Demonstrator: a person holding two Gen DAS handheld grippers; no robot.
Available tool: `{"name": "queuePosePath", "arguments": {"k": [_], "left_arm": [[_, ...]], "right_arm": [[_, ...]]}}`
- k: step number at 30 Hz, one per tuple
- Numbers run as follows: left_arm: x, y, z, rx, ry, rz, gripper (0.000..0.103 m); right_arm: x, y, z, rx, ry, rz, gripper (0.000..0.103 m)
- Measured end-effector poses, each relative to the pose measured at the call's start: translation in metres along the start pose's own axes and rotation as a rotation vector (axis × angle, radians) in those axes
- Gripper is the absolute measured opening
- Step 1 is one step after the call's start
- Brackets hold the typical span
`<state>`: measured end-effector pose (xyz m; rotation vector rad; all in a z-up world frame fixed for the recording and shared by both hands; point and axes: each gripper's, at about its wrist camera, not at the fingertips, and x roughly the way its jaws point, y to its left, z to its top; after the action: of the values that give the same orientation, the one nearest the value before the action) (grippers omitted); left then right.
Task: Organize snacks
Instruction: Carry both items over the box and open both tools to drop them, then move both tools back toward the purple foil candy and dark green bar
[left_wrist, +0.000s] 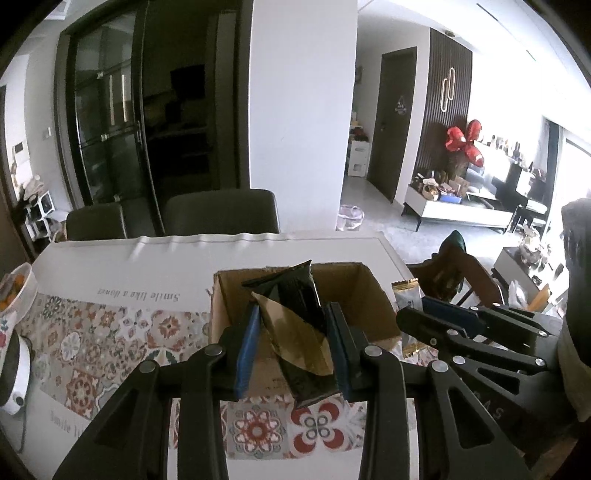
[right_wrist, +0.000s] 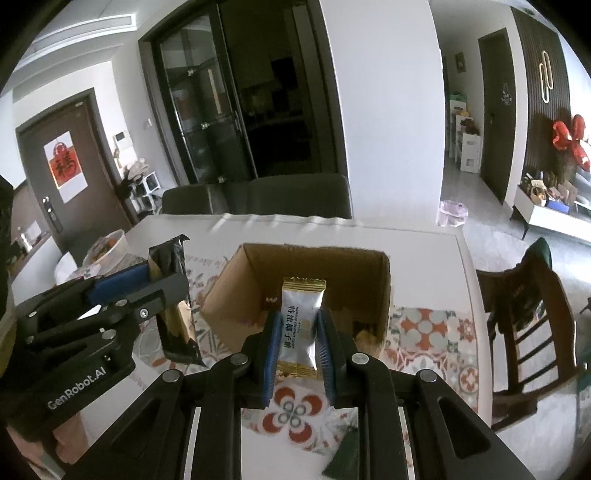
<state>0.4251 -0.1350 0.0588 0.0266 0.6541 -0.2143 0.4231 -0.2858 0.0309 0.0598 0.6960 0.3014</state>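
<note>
The left fingers are clamped on a black and gold packet, their blue pads pressing its two sides; the packet stands tilted between them, its top crimp up over the box and its lower end hanging below the pads. In the right wrist view the same packet shows from the side, held clear above the table, just left of the box.

The right fingers are closed tight on a white sachet with gold crimped ends and dark printed characters down its face. It stands upright between the pads, its top end against the open mouth of the box as seen from this camera, and it too is lifted off the table. In the left wrist view the right fingers lie just right of the box, with the sachet's gold top peeping above them.

The cardboard box sits open on a patterned mat with red and grey floral tiles and a line of script along its edge. The mat covers much of the white table. Inside the box, near its right wall, some small gold-wrapped thing lies on the bottom; what it is I cannot tell.

A bowl of orange food stands at the table's far left. Dark chairs stand behind the table, and a wooden chair at its right.
</note>
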Motion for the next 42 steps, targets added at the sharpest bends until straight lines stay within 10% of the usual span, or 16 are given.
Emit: {"name": "queuePosePath", "arguments": {"k": [23,27,42], "left_arm": [[0.113,0.024,0.011,-0.005,0.169,0.012,0.041],[0.111,0.025,0.010,-0.010,0.170,0.020,0.049],[0.043,0.009,-0.001,0.009,0.133,-0.006,0.063]], "right_arm": [[0.107,-0.028,0.025,0.025,0.163,-0.039,0.023],[0.114,-0.034,0.022,0.044,0.172,-0.051,0.044],[0.038,-0.029,0.012,0.053,0.074,-0.133,0.045]]}}
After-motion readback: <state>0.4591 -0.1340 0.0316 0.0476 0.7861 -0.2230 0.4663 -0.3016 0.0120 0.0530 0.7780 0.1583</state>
